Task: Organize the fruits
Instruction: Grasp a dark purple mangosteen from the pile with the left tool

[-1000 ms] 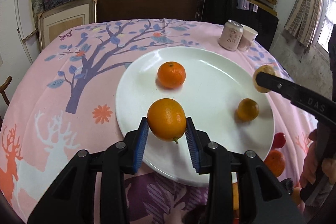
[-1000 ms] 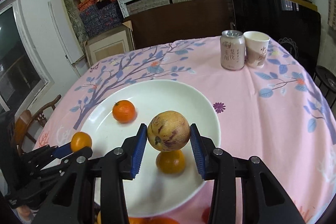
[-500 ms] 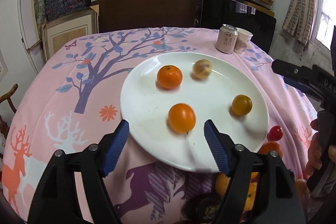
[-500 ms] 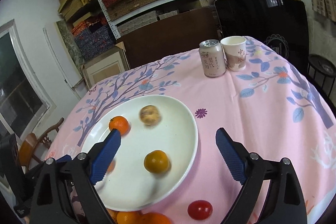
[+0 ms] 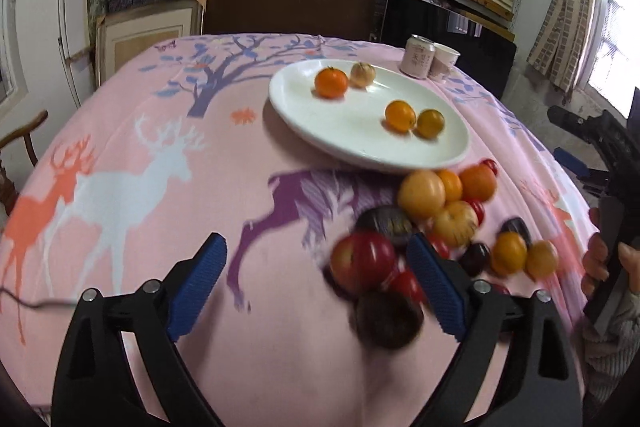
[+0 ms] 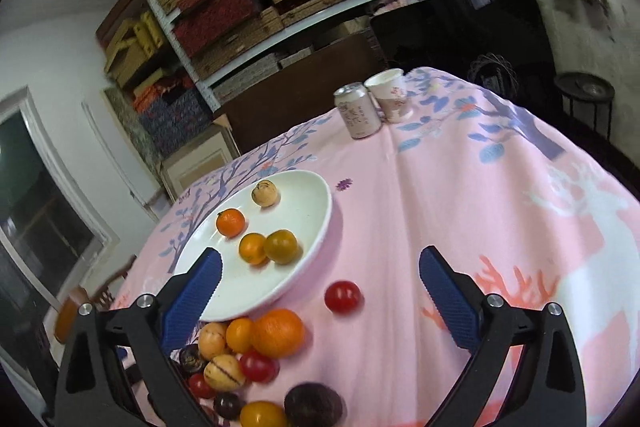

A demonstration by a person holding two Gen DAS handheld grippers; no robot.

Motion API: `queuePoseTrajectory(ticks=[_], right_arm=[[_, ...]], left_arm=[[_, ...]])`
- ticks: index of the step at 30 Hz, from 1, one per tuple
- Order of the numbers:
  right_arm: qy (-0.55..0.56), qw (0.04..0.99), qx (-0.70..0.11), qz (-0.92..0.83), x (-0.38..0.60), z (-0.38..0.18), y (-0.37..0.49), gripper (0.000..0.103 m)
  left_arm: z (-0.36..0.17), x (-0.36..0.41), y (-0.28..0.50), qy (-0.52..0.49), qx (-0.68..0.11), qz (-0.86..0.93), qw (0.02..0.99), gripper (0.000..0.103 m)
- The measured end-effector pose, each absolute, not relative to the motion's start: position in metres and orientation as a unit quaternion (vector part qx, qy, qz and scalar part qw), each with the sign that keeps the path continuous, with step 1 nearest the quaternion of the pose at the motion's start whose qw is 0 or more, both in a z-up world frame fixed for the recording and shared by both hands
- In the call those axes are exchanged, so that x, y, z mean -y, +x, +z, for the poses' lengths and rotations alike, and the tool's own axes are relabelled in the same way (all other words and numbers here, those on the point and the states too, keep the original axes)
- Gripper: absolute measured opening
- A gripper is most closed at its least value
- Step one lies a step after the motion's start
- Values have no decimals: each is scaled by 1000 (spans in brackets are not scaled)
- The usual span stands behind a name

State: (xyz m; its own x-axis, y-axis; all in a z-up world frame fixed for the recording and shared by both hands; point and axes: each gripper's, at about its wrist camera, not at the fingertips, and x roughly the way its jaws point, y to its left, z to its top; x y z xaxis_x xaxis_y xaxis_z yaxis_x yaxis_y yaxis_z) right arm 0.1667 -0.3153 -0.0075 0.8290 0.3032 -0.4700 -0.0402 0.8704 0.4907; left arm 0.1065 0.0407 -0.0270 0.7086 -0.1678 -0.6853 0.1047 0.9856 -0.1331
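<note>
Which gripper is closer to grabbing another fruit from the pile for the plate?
Probably the left gripper. Its opening jaws hang right at the pile, a red apple just inside its right finger. The right gripper, jaws also opening, frames only a small tomato, farther ahead.

Four fruits on the plate, left of frame centre; loose fruit pile heaped below its near rim; can and cup side by side, upper centre.
</note>
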Motion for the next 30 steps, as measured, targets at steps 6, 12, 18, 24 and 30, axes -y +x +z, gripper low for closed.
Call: queuePoseTrajectory(ticks=[6,12,18,24,30], right_arm=[[285,907,-297,92,333,-24,162,100],[285,903,-307,93,330,-27,164,100],[303,894,-315,97,335,-32,167,100],[303,895,-311,102,333,-29,165,100],[302,895,-313,101,334,-30,166,100]], left_arm=[[-27,-23,79,-2,-360,-99,928,95],[-38,-25,92,-5,-400,-89,912,96],[-37,-44,76,7,-404,-36,914,99],[-26,-65,51,12,-377,-5,926,99],[-33,-33,52,61,-389,-34,919,99]])
